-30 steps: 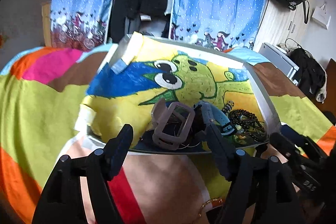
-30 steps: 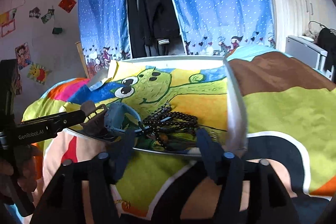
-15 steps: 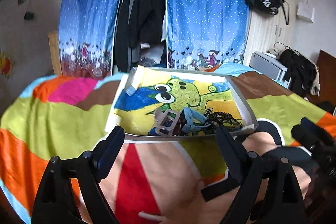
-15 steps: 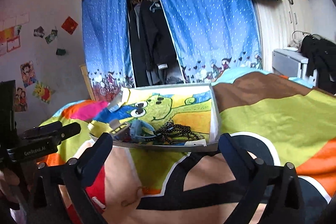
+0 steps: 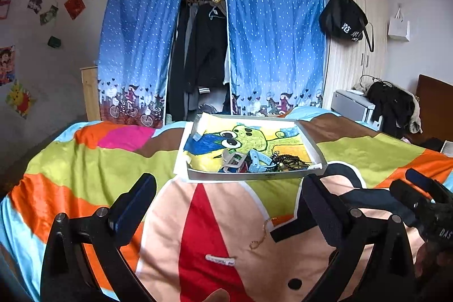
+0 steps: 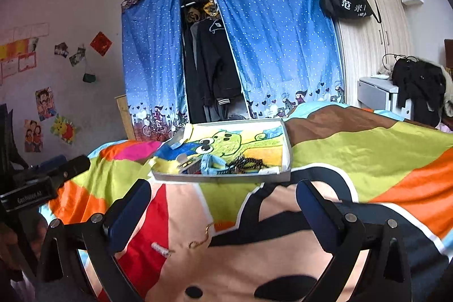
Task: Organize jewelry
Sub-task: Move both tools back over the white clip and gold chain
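Gold thin chain (image 5: 262, 234) lies at six o'clock of the white cartoon-lined tray (image 5: 254, 176), awaiting pickup now both grippers (image 5: 226, 205) (image 6: 223, 205), spread empty, have backed off.

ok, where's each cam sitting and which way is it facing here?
Left wrist: on the left gripper, above the bedspread, facing the tray and curtained wardrobe; own open fingers show, right gripper at right edge.
Right wrist: on the right gripper, same heading; open fingers show, left gripper at left edge.
Shared: tray, gold chain, white clip, wardrobe.
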The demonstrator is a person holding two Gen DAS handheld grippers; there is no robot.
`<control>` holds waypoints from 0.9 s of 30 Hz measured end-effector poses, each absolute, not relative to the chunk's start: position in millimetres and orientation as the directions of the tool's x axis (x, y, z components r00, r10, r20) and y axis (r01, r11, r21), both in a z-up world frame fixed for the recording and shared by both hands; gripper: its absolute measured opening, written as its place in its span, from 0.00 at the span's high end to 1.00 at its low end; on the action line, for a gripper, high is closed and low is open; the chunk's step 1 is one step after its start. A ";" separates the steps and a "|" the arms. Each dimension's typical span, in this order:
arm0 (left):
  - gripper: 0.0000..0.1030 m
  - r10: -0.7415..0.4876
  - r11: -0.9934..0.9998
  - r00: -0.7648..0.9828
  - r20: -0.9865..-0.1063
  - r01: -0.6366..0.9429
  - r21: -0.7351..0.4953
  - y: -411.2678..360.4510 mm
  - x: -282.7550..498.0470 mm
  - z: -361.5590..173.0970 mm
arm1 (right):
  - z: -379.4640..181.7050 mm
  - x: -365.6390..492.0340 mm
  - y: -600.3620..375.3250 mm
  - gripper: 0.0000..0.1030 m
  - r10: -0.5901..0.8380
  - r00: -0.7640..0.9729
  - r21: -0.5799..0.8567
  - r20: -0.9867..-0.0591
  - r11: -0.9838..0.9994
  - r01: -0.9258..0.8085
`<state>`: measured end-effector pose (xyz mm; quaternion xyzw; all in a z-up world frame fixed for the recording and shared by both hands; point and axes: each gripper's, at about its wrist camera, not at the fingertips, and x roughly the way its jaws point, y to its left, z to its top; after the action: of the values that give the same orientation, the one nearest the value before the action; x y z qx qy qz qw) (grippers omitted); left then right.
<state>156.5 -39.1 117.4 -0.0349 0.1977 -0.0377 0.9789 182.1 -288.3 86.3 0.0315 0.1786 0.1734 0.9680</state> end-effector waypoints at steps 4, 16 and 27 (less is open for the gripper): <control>0.02 -0.092 0.994 0.923 -0.374 0.064 -0.087 -36.6 131.1 113.7 | 79.5 155.5 -283.8 0.00 0.345 0.877 0.124 -0.335 0.938 -0.322; 0.02 -0.052 0.998 0.904 -0.423 0.039 -0.039 -24.3 75.8 59.3 | 46.6 121.8 -273.4 0.00 0.333 0.848 0.141 -0.412 0.943 -0.302; 0.02 0.037 0.997 0.809 -0.586 -0.069 -0.032 -21.5 67.3 -15.7 | -9.3 132.7 -261.1 0.00 0.247 0.761 0.101 -0.600 0.967 -0.234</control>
<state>67.3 -21.5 -15.7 -0.0257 0.3076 0.0280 0.9508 132.7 -261.1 -9.3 0.0099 0.3210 0.1282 0.9383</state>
